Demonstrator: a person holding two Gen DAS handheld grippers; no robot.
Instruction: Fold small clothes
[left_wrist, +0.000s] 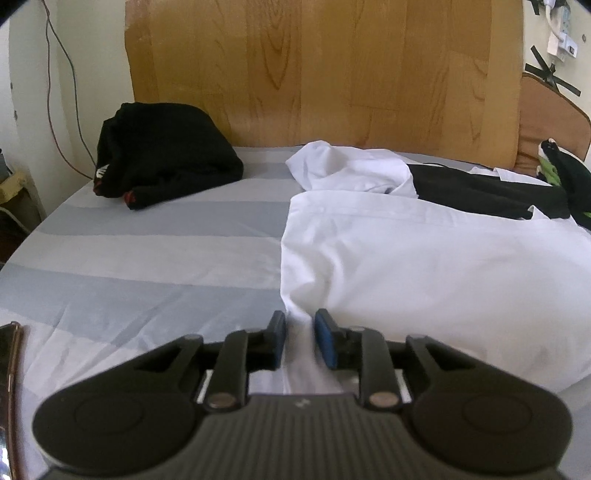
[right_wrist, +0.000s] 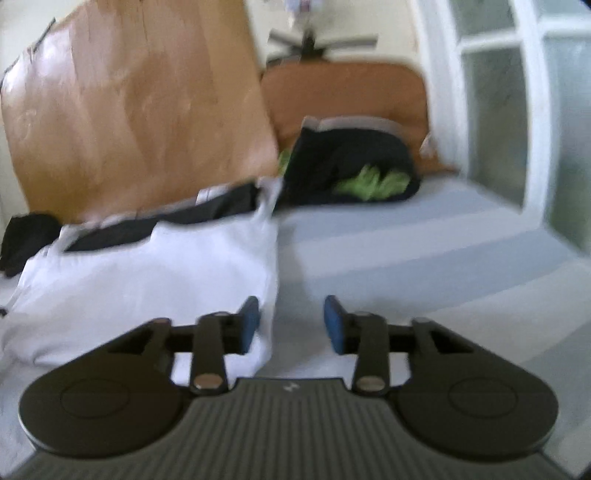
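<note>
Folding work centres on a white garment (left_wrist: 424, 266) lying spread on the striped bed sheet (left_wrist: 147, 266), its near edge toward both cameras. In the left wrist view the left hand-held gripper (left_wrist: 300, 341) has a ridge of the garment's near left corner running up between its blue pads (left_wrist: 325, 343); the gap is narrow, but the picture does not settle whether the pads press the cloth or merely straddle it. In the right wrist view, which is blurred, the right hand-held gripper (right_wrist: 291, 325) stands with its jaws apart; the garment's right edge (right_wrist: 271, 280) lies just beside the left pad, and only bare sheet shows between the pads, so nothing is held there. Other clothes sit farther back: a black bundle (left_wrist: 162, 151) by the wooden headboard (left_wrist: 314, 74), a rumpled white piece (left_wrist: 351, 170), a flat black item (left_wrist: 480, 188) and a black-and-green heap (right_wrist: 354, 173) in the far corner. Judgement on handling: the cloth looks thin, light and limp, with no stiffness of its own; it should drape and sag between two holds, slide easily over the sheet, and bunch if pinched mid-panel. Best holds appear to be the two near corners or the hem, taking one layer cleanly at each side so the fold line stays straight. Risk: catching the bed sheet along with the garment.
</note>
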